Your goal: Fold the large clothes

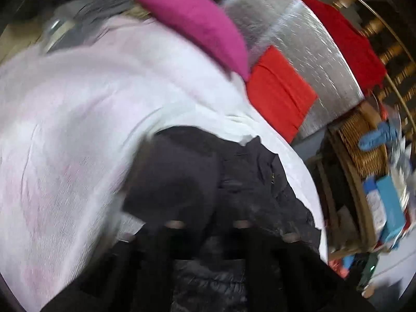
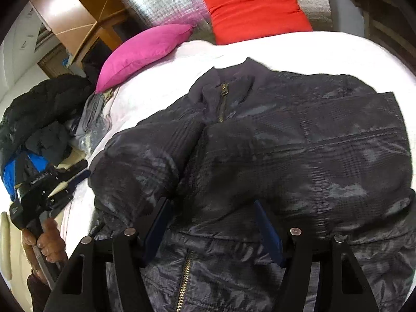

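Note:
A dark puffer jacket (image 2: 273,150) with a brass zipper lies front up on the white bedspread (image 2: 156,98), its sleeves folded across the chest. My right gripper (image 2: 212,208) is open just above its lower front, fingers apart and empty. In the left wrist view, which is blurred, the jacket (image 1: 247,182) fills the lower middle and my left gripper (image 1: 208,223) is dark against it; I cannot tell its state. The left gripper also shows at the left edge of the right wrist view (image 2: 59,189), held by a hand beside the bed.
A pink pillow (image 2: 143,52) and a red pillow (image 2: 254,7) lie at the head of the bed. A pile of dark and blue clothes (image 2: 33,130) sits at the left. A wicker basket (image 1: 364,145) and boxes stand beside the bed.

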### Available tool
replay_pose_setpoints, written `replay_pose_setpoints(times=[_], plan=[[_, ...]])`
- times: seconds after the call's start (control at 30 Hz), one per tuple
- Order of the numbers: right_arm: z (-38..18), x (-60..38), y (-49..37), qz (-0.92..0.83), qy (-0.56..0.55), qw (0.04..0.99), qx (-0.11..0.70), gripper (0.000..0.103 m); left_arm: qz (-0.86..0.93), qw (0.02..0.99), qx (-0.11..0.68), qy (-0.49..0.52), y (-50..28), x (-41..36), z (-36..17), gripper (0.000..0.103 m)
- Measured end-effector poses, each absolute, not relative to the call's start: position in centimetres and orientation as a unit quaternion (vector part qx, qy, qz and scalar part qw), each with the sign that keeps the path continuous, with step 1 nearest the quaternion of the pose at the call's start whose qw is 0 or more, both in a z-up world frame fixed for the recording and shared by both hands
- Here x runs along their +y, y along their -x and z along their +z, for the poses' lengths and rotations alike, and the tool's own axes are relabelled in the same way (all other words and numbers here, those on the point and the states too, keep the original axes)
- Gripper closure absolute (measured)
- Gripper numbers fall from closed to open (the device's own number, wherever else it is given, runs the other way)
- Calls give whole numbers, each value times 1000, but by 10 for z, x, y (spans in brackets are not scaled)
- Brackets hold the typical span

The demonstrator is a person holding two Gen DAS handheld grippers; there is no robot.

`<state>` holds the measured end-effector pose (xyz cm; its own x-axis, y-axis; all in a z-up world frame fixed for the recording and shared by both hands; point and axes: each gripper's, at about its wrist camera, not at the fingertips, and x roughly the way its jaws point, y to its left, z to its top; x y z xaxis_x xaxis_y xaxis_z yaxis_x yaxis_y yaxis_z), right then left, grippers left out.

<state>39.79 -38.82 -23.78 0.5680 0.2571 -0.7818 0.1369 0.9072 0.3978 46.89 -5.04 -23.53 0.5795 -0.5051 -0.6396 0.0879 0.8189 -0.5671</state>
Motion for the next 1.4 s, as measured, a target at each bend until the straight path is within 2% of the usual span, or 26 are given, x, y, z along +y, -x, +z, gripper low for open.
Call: replay_pose_setpoints(times=[0.1, 0.23, 0.4, 0.47, 0.53, 0.57, 0.73, 0.93, 1.07, 1.2, 1.23, 1.27, 1.3, 1.33, 1.4], plan=[[-235, -407, -396, 7, -232, 861, 452, 33, -203, 875, 392, 201, -458, -77, -217, 103], [-237, -437, -390, -18, -276, 854, 441, 33, -212, 890, 387, 119, -441, -113, -203, 103], [-231, -436, -391, -1, -276, 856, 437, 32, -142, 870, 424, 206, -442, -52, -216, 101], [-226, -419, -392, 17, -234, 867, 439, 29, -108, 871, 423, 226, -441, -25, -218, 90], [-221, -395, -395, 38, -188, 875, 445, 29, -53, 876, 429, 213, -440, 1, -219, 60], [-219, -384, -395, 46, -167, 879, 445, 29, -21, 879, 433, 196, -439, 10, -221, 58], [-206, -320, -410, 106, -73, 886, 445, 27, 13, 878, 453, 152, -435, 30, -226, 58], [-224, -227, -428, 130, 151, 862, 465, 26, -33, 880, 462, 103, -430, 14, -226, 57], [-230, -202, -450, 106, 209, 857, 459, 26, -14, 871, 477, 116, -432, 28, -233, 57], [-235, -188, -482, 78, 216, 861, 454, 26, -11, 865, 485, 126, -433, 32, -238, 57], [-238, -186, -488, 67, 215, 859, 460, 28, -13, 865, 486, 126, -433, 30, -238, 57], [-242, -189, -494, 58, 201, 859, 468, 35, -15, 864, 487, 127, -433, 29, -238, 57], [-242, -196, -500, 55, 170, 863, 473, 58, -19, 863, 488, 128, -434, 26, -239, 58], [-241, -200, -503, 52, 159, 864, 476, 72, -22, 862, 489, 129, -434, 23, -239, 58], [-229, -213, -500, 38, 129, 880, 457, 80, -30, 861, 492, 127, -435, 17, -240, 57]])
